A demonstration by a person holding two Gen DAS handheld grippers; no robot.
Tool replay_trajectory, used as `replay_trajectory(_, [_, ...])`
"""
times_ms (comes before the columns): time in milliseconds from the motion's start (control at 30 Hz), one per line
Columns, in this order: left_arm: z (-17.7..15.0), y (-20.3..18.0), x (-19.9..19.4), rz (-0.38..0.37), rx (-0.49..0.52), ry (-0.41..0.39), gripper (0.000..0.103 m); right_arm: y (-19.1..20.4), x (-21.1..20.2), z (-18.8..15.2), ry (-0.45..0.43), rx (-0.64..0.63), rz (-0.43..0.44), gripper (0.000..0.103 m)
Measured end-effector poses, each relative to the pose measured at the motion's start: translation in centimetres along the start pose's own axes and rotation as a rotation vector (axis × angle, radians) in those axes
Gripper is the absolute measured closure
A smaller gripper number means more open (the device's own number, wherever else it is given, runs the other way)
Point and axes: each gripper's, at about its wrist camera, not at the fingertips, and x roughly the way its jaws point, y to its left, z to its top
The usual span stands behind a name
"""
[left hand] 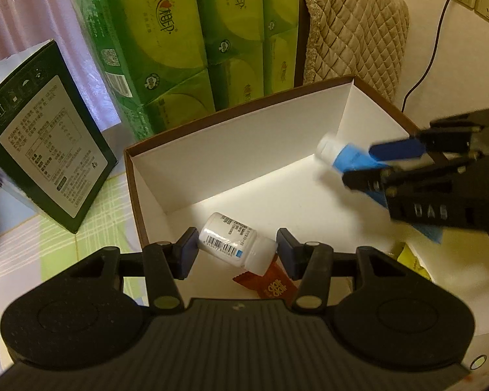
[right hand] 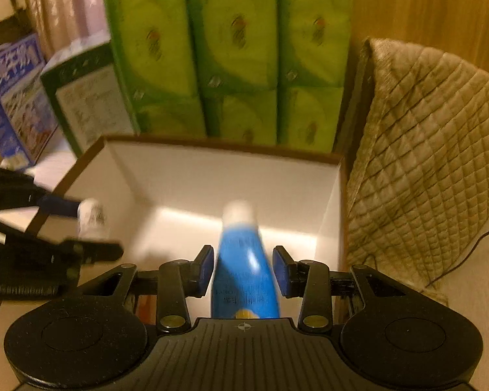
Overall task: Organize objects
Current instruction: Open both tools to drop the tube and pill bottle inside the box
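Observation:
An open cardboard box (left hand: 212, 120) with white inner walls and a brown rim stands on the table; its rim (right hand: 212, 145) also fills the right wrist view. My left gripper (left hand: 237, 251) is shut on a white pill bottle (left hand: 234, 244) lying crosswise between the pads, low over the box's near side. My right gripper (left hand: 368, 163) comes in from the right above the box, shut on a blue tube (left hand: 352, 158) with a white cap. The blue tube (right hand: 244, 273) points forward between the pads of the right gripper (right hand: 244, 268). At the left, the left gripper (right hand: 91, 228) carries the white bottle (right hand: 91, 218).
A red snack packet (left hand: 270, 285) lies under the bottle, a yellow packet (left hand: 410, 260) to its right. Green tissue packs (left hand: 192, 42) and a dark green carton (left hand: 45, 137) stand behind the box. A quilted cover (left hand: 352, 36) and a plugged-in cable (left hand: 430, 65) are at the right.

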Motion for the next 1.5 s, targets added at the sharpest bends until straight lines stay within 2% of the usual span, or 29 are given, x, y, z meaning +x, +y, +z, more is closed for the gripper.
replay_trajectory(67, [0.0,0.0,0.2,-0.002,0.001,0.0,0.055,-0.3,-0.1,0.2,-0.007,0.017,0.003,0.066])
replay_trajectory(267, [0.1,0.1,0.3,-0.004,0.003,-0.006,0.055,-1.3,-1.0,0.5,-0.041,0.063,0.003,0.052])
replay_trajectory(700, [0.8,-0.4,0.5,-0.002,0.018,-0.031,0.055,-1.6,-2.0,0.0,-0.052,0.08,0.012,0.05])
replay_trajectory(733, [0.8,-0.4,0.4,-0.007,0.022,-0.037,0.053,-1.7,-2.1,-0.1,-0.052,0.079,0.012,0.05])
replay_trajectory(800, [0.7,-0.4,0.0,-0.008,0.027,-0.051,0.04,-1.8,-2.4,-0.2,-0.056,0.08,0.014,0.05])
replay_trajectory(867, [0.7,-0.4,-0.4,-0.002,0.03,-0.07,0.034,-1.8,-2.7,-0.3,-0.06,0.084,0.017,0.049])
replay_trajectory(967, [0.6,-0.3,-0.9,-0.004,0.033,-0.085,0.033,-1.8,-3.4,-0.5,-0.072,0.091,0.021,0.049])
replay_trajectory(1033, [0.5,-0.3,-1.3,-0.006,0.031,-0.087,0.029,-1.7,-3.9,-0.7,-0.077,0.095,0.025,0.048])
replay_trajectory(1500, [-1.8,-0.8,-5.8,-0.024,-0.013,-0.098,0.015,-0.2,-8.9,-3.5,-0.106,0.13,0.048,0.034])
